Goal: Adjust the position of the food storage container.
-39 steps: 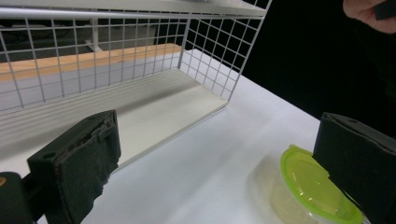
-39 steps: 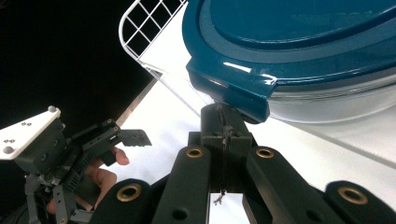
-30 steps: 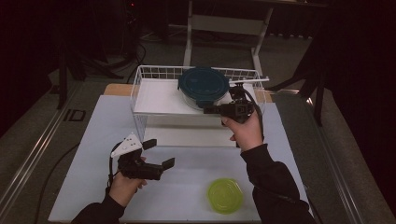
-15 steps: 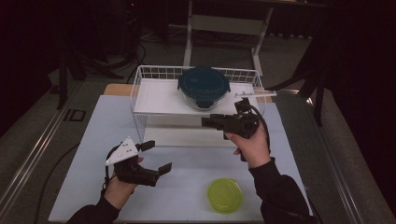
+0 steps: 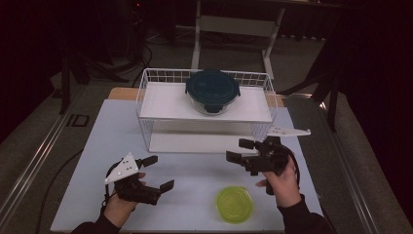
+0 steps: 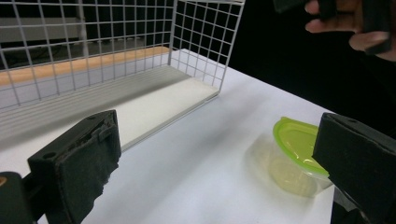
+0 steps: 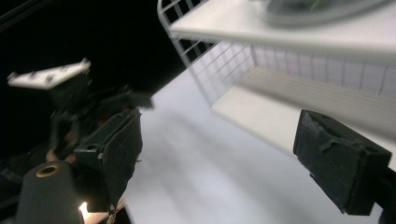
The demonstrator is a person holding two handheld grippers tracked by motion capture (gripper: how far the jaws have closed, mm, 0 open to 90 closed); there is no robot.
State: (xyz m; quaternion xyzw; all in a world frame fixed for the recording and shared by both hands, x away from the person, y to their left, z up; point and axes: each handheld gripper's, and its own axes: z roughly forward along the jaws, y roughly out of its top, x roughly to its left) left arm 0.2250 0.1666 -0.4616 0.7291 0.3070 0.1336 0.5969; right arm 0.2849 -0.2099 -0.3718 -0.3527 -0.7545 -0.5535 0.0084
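Observation:
A round container with a dark teal lid [image 5: 212,90] stands on the top shelf of a white wire rack [image 5: 160,102]. A small clear tub with a lime-green lid [image 5: 234,204] sits on the white table near the front edge, also seen as the green-lidded tub [image 6: 295,156] in the left gripper view. My right gripper [image 5: 238,150] is open and empty, above the table just behind the tub. My left gripper [image 5: 159,172] is open and empty at the front left. In the right gripper view the far-off left gripper [image 7: 77,109] shows beyond my own open right gripper [image 7: 219,154].
The wire rack has a lower shelf [image 5: 195,142] at table level, also seen as the lower shelf [image 6: 154,105] close ahead of the left jaws. The white table top [image 5: 199,170] lies between the two hands. Dark floor and a metal stand [image 5: 234,24] lie beyond.
My right gripper has drawn back from the teal-lidded container on the rack's top shelf, down and toward the front. The left gripper has shifted slightly toward the front.

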